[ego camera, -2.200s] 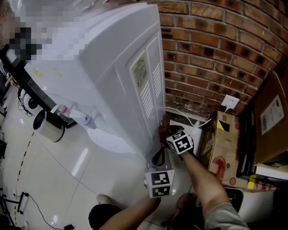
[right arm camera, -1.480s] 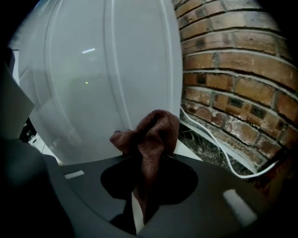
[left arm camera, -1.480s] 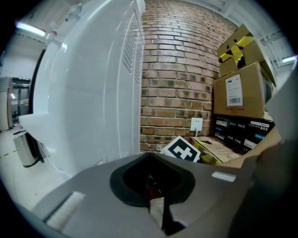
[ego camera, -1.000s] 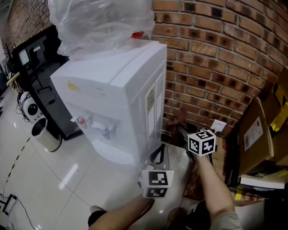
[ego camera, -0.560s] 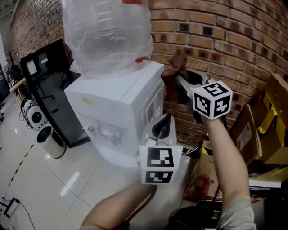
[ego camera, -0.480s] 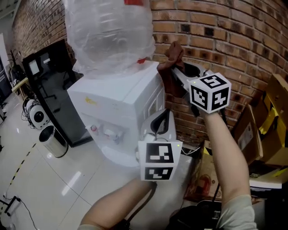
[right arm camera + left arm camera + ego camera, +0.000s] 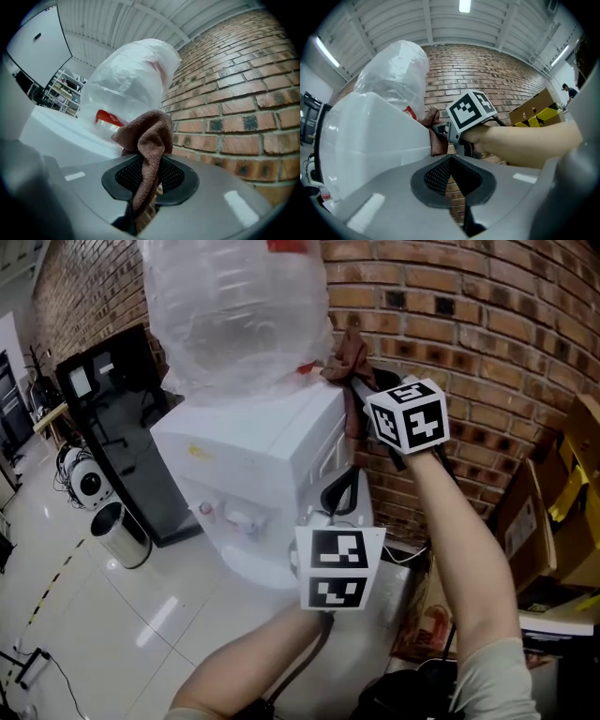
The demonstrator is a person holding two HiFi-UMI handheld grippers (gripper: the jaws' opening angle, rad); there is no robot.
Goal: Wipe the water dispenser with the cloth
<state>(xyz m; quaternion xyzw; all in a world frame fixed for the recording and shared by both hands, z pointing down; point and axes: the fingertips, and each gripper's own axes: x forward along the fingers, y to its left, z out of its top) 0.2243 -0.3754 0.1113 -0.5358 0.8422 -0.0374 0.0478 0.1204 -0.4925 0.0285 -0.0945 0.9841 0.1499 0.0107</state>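
The white water dispenser (image 7: 253, 460) stands against the brick wall, with a plastic-wrapped bottle (image 7: 234, 306) on top. My right gripper (image 7: 354, 385) is shut on a brown cloth (image 7: 349, 354), which it holds at the dispenser's top back right corner, beside the bottle's base. In the right gripper view the cloth (image 7: 149, 136) hangs bunched out of the closed jaws (image 7: 151, 159). My left gripper (image 7: 345, 482) sits lower, next to the dispenser's right side, shut with nothing in it. The left gripper view shows those jaws (image 7: 451, 159) with the dispenser (image 7: 370, 126) and the cloth (image 7: 431, 121) beyond them.
The brick wall (image 7: 469, 315) runs close behind and to the right of the dispenser. Cardboard boxes (image 7: 553, 512) are stacked at the right. A black stand (image 7: 122, 427) and a metal bin (image 7: 122, 535) are to the left on the tiled floor (image 7: 112, 634).
Both grippers have risen from low beside the dispenser. The right one carried the cloth up to the top back corner, then edged left toward the bottle.
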